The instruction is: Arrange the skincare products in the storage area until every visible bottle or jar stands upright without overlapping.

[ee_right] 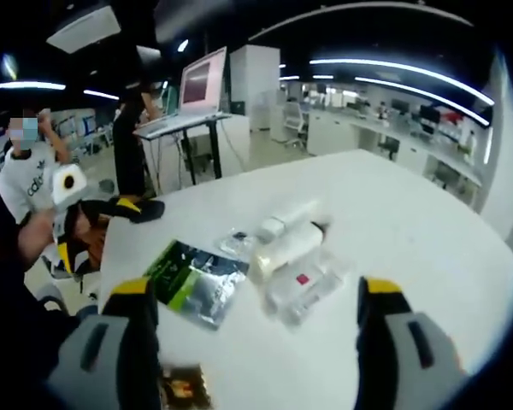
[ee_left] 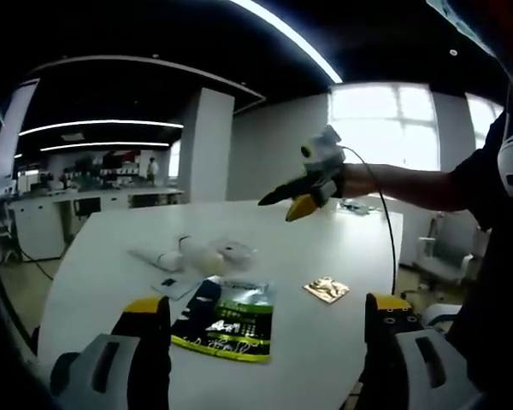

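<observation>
Left gripper view, left to right: own left gripper (ee_left: 265,342) at the bottom edge, jaws wide apart and holding nothing; straight ahead between the jaws, a green-and-black sachet (ee_left: 227,320) flat on the white table (ee_left: 342,248); just beyond it and slightly left of the jaw line, a white tube (ee_left: 158,258) lying on its side, long axis running left to right across the line of approach, cap end toward a pale jar (ee_left: 231,254) just beside it on the right; further right, apart from the cluster, a small gold packet (ee_left: 327,289); above and beyond, the right gripper (ee_left: 301,198) held in the air over the far side of the table, jaw tips close together, whether fully closed not resolvable. Right gripper view, left to right: the left gripper (ee_right: 111,213) at the table's left edge, nearer to the sachet (ee_right: 192,282) than to the bottles; own right gripper (ee_right: 261,342) with jaws spread and empty; directly ahead of the gap, a cream tube (ee_right: 282,248) lying flat, long axis slanting from near left to far right, a smaller white bottle (ee_right: 286,216) beyond it on a similar slant, and a clear packet with a red mark (ee_right: 303,286) touching the tube on the near right. Judged relation: all bottles lying down, none upright yet; cluster close ahead of both pairs of jaws, each tube lying crosswise to the left jaws and obliquely to the right, so a grasp across the short axis probably easiest from the left side.
</observation>
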